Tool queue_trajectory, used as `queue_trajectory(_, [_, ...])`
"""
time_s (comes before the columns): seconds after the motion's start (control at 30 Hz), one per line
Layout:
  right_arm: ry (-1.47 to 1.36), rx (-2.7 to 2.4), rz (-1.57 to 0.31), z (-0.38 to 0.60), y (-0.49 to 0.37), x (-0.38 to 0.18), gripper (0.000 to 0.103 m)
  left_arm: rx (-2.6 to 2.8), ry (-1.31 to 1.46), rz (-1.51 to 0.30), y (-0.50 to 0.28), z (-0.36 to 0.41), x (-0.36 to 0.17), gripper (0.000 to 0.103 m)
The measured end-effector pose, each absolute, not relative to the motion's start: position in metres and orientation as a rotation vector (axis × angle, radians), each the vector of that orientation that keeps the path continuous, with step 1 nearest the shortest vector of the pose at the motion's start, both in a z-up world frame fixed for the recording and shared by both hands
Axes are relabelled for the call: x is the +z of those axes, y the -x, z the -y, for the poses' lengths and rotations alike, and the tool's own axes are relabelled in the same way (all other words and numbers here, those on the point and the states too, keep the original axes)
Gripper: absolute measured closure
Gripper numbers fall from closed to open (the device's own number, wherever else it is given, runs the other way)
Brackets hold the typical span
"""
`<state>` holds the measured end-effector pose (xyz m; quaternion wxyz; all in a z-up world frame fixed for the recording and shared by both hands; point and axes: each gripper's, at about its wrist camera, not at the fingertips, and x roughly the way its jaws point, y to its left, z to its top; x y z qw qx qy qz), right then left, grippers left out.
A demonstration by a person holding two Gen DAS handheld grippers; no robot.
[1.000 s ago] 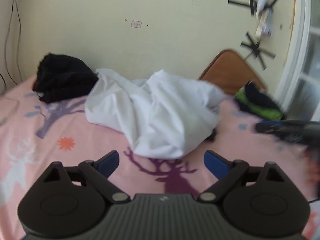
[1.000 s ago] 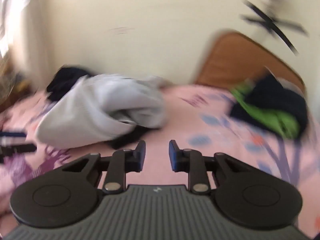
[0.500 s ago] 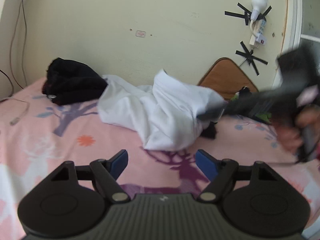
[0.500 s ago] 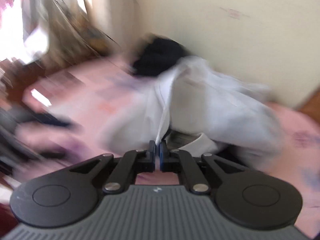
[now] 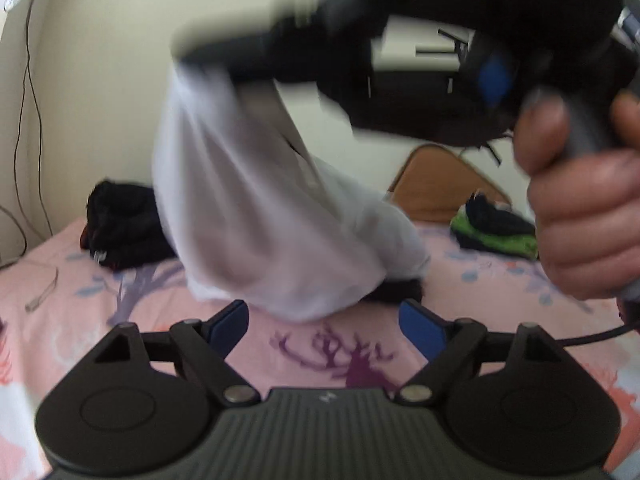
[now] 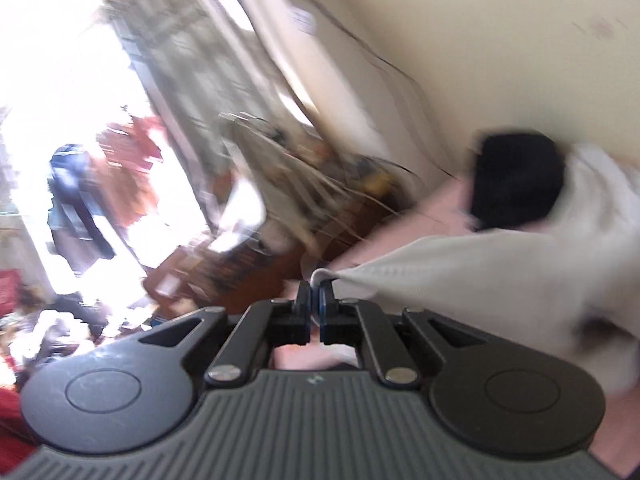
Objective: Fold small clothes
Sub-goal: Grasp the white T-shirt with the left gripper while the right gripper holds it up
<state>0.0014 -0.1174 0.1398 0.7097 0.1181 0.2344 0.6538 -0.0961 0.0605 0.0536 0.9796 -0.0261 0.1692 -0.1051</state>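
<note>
The right gripper pinches an edge of the white garment, which hangs, apparently lengthwise, straight ahead of the empty, opening left gripper.

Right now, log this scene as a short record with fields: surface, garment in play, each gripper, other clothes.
surface: pink bedsheet with purple deer print
garment in play: white garment, one edge lifted, the rest bunched on the sheet
right gripper: shut on the white garment's edge
left gripper: jaws opening, nothing between them, low over the sheet before the garment
hand: grips the right gripper's handle
other clothes: black pile by the wall; green and dark pile further right
</note>
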Motion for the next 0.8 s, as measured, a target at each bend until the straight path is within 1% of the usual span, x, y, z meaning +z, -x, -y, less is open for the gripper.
queue_trajectory(0.07, [-0.245,1.478,-0.474,0.118,0.012,0.161,0.097,-0.207,0.062,-0.304,0.099,-0.061,0.057,0.016])
queue_trajectory(0.13, [-0.219,1.421,-0.484,0.115,0.012,0.169,0.088,-0.199,0.068,-0.304,0.099,-0.062,0.058,0.015])
queue_trajectory(0.17, [-0.193,1.383,-0.499,0.113,0.01,0.167,0.08,-0.193,0.07,-0.318,0.098,-0.063,0.056,0.015])
queue_trajectory(0.2, [-0.16,1.345,-0.54,0.108,0.004,0.163,0.056,-0.185,0.076,-0.338,0.095,-0.065,0.054,0.015])
queue_trajectory(0.23, [-0.145,1.3,-0.579,0.11,0.0,0.157,0.047,-0.174,0.082,-0.357,0.093,-0.067,0.051,0.015])
queue_trajectory(0.33, [-0.179,1.209,-0.591,0.147,-0.005,0.136,0.047,-0.146,0.09,-0.393,0.089,-0.072,0.042,0.015])
queue_trajectory(0.43, [-0.247,1.163,-0.562,0.196,-0.003,0.137,0.047,-0.123,0.095,-0.418,0.082,-0.076,0.037,0.017])
queue_trajectory(0.5, [-0.216,1.08,-0.503,0.215,0.005,0.143,0.047,-0.116,0.108,-0.426,0.08,-0.081,0.034,0.017])
queue_trajectory(0.6, [-0.049,0.974,-0.47,0.228,0.023,0.128,0.047,-0.128,0.135,-0.429,0.079,-0.088,0.031,0.017])
queue_trajectory(0.7, [0.196,0.949,-0.471,0.221,0.049,0.095,0.047,-0.133,0.183,-0.414,0.084,-0.105,0.035,0.017])
queue_trajectory(0.8, [0.433,0.966,-0.428,0.204,0.073,0.065,0.047,-0.129,0.274,-0.396,0.084,-0.124,0.043,0.017])
